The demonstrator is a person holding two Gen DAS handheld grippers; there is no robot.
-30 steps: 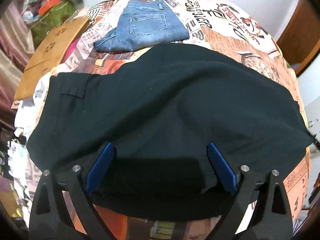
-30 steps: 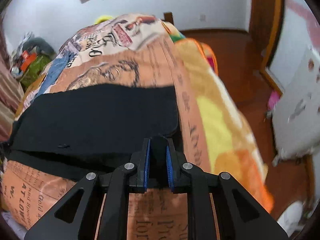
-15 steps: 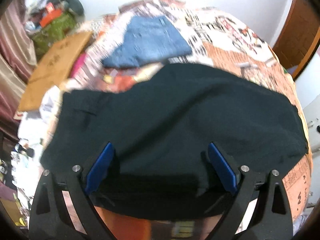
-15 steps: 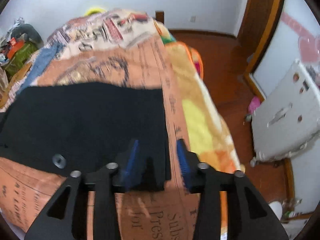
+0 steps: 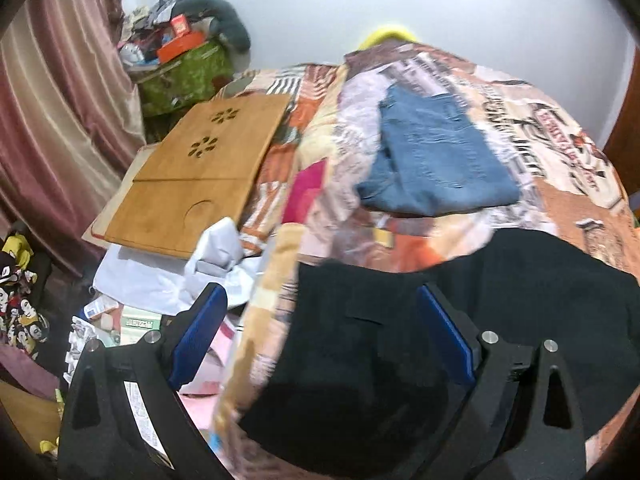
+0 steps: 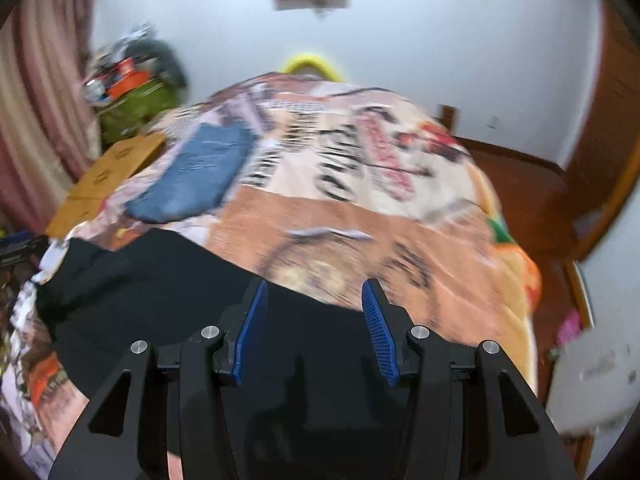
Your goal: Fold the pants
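Left wrist view: writing 1st. The bed cover (image 5: 560, 184) is a newspaper-style print w/ big block lettering, but motion blur leaves none of it readable. A white label runs down your left gripper's (image 5: 320, 328) left arm; its print is too small to read. A pale packet (image 5: 140, 322) down by the bedside has dark lettering, also unreadable. Your left gripper is spread wide, both blue pads (image 5: 444, 332) well apart, pinching nothing. The black pants (image 5: 400, 340) lie flat on the cover at the near edge of the bed, spreading between and past the fingers toward the right. Can't tell if the pads touch the cloth. Folded blue jeans (image 5: 436, 164) sit farther up the bed, apart from the pants. A wooden board (image 5: 200, 176) w/ flower-shaped cutouts lies left of the cover.

Right wrist view: blurred; cover lettering (image 6: 332, 168) unreadable here too. Your right gripper (image 6: 316, 320) is parted to a moderate gap, narrower than the left, empty. Black pants (image 6: 160, 300) lie under and left of it on the cover; the jeans (image 6: 196, 172) sit beyond.
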